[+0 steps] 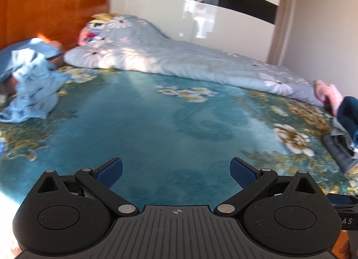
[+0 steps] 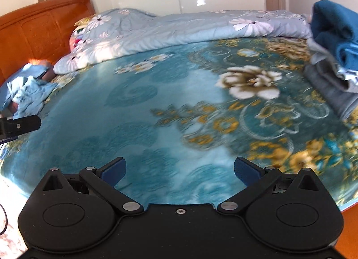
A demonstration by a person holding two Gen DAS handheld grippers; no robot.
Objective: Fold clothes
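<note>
A crumpled light blue garment (image 1: 33,84) lies at the far left of the bed near the headboard; it also shows in the right wrist view (image 2: 29,93). A pile of clothes, dark teal (image 2: 335,32) over grey (image 2: 331,88), sits at the right edge of the bed; it shows in the left wrist view too (image 1: 344,133). My left gripper (image 1: 176,172) is open and empty above the teal floral bedspread (image 1: 156,124). My right gripper (image 2: 180,172) is open and empty above the same bedspread (image 2: 145,124). Both are well apart from the clothes.
A rolled pale blue flowered quilt (image 1: 179,57) lies along the far side of the bed. An orange wooden headboard (image 1: 44,10) stands at the left. A white glossy wardrobe (image 1: 190,12) is behind. A pink item (image 1: 329,95) lies by the quilt's end.
</note>
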